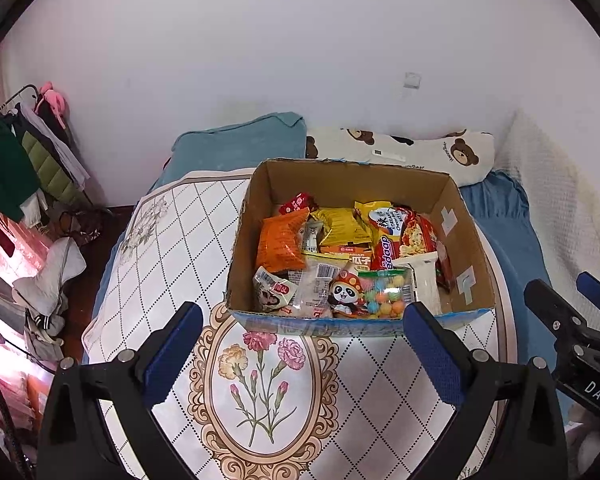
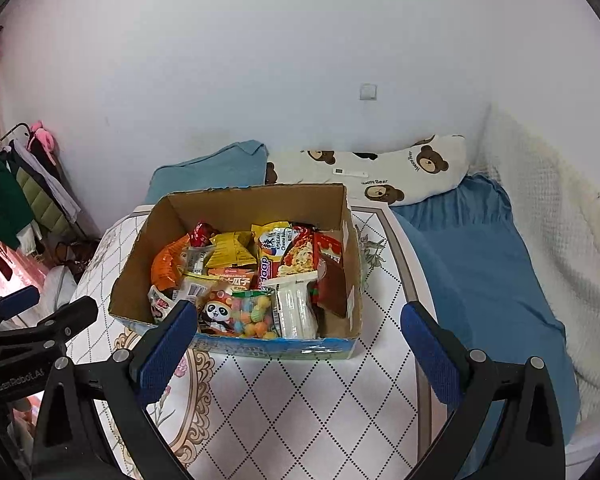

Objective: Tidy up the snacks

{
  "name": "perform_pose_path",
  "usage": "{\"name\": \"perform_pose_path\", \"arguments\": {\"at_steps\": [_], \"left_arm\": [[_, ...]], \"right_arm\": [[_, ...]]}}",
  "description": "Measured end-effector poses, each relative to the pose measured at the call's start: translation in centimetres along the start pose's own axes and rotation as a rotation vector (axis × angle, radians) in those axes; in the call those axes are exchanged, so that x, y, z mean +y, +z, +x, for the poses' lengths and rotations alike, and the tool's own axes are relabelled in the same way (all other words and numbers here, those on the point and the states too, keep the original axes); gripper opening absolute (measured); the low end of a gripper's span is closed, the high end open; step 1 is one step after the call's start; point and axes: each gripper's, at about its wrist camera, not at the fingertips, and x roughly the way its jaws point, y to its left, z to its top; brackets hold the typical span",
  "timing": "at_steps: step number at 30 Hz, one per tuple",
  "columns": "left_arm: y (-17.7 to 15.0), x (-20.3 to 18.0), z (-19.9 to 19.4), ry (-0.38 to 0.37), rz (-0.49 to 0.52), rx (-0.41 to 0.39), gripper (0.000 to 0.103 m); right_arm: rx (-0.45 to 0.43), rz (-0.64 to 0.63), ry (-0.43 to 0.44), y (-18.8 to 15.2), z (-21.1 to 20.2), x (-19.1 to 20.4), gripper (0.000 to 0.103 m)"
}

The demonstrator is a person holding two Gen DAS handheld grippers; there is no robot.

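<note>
An open cardboard box full of snack packets stands on a round table with a floral cloth. Inside lie an orange chip bag, yellow packets, a red noodle pack, a bag of coloured candy balls, a panda packet and a white packet. My left gripper is open and empty in front of the box. My right gripper is open and empty at the box's front edge.
The table stands on a bed with a blue sheet, a teal pillow and a bear-print pillow against the white wall. A clothes rack stands at the left. The right gripper shows at the right edge of the left wrist view.
</note>
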Motion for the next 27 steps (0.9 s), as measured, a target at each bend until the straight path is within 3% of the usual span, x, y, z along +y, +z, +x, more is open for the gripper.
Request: {"name": "perform_pose_path", "arguments": {"at_steps": [27], "left_arm": [[0.2, -0.2, -1.2, -0.003, 0.005, -0.015, 0.102]], "right_arm": [[-0.014, -0.020, 0.001, 0.1, -0.5, -0.1, 0.103]]}}
